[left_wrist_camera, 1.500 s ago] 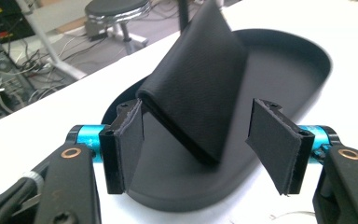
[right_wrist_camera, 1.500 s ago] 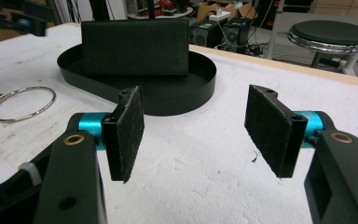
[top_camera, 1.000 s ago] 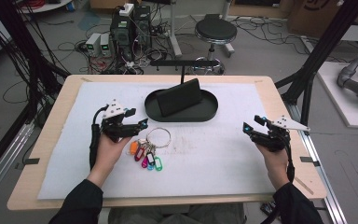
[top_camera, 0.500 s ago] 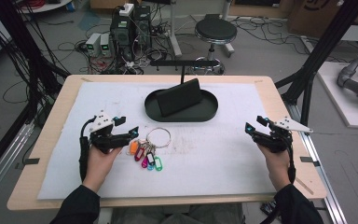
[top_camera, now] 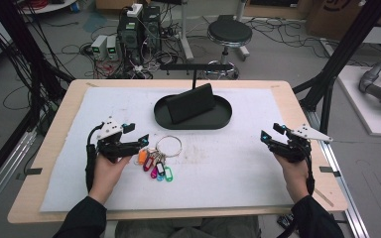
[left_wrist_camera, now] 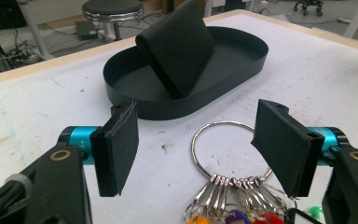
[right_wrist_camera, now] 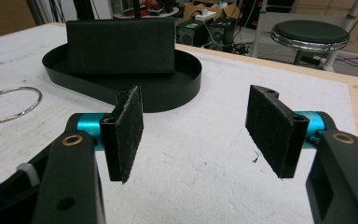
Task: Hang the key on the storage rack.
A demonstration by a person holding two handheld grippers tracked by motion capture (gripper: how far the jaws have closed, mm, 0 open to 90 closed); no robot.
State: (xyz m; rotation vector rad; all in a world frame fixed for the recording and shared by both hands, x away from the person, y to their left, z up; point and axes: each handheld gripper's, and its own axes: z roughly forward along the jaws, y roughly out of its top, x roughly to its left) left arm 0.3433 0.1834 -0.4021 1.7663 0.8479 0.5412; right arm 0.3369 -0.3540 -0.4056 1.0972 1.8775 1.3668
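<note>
High view: the keys (top_camera: pixel 158 159) lie at the tray's (top_camera: pixel 218 120) seven o'clock, just beside the left gripper (top_camera: pixel 140 144); the right gripper (top_camera: pixel 266 137) sits well apart at four o'clock.

Left gripper view: jaws spread astride the ring (left_wrist_camera: pixel 223 148). Thin wire may slip the pads.

Right gripper view: jaws spread, empty.

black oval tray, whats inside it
Inside the black oval tray a black wallet stands tilted on its edge, leaning back. The tray floor in front of it looks bare; the wallet covers whatever lies behind or under it.
</note>
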